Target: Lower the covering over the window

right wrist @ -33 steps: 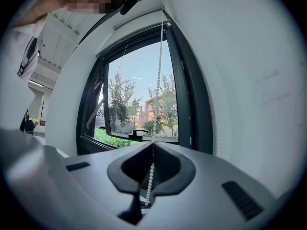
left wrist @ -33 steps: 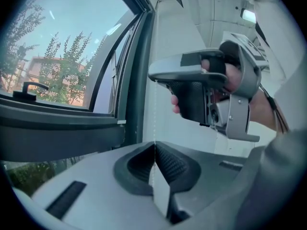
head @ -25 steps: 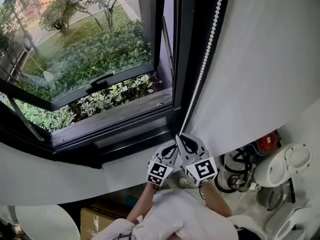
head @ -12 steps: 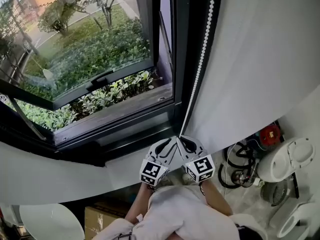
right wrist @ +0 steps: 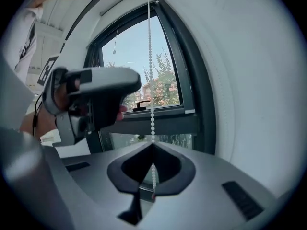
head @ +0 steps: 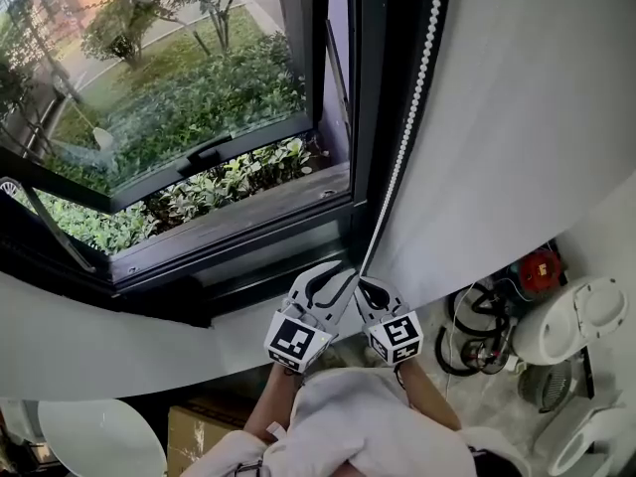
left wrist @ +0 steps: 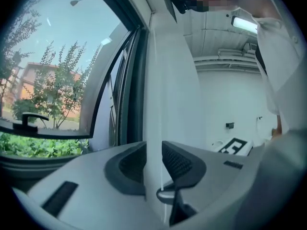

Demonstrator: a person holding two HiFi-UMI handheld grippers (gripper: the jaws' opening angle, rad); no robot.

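A white bead chain (head: 402, 132) hangs down the dark window frame (head: 370, 107) at the right of the window. My right gripper (head: 364, 284) is shut on the bead chain (right wrist: 151, 104), which runs down into its closed tips (right wrist: 151, 145). Just left of it and slightly higher, my left gripper (head: 336, 274) stands open; its jaws have just been opening. Between its pads (left wrist: 178, 163) nothing is pressed; only a thin pale cord shows low in the gap. The left gripper (right wrist: 96, 99) also shows in the right gripper view. No blind fabric can be told apart.
The window sash (head: 179, 167) is tilted open, with a handle (head: 206, 153) and shrubs outside. White wall (head: 537, 117) lies to the right. On the floor at right are coiled cables (head: 472, 338), a red item (head: 540, 266) and a white round appliance (head: 571, 321). A cardboard box (head: 189, 435) sits below.
The left gripper has opened, let go of the chain and risen beside it. The right gripper, still shut on the chain, has come down a little.
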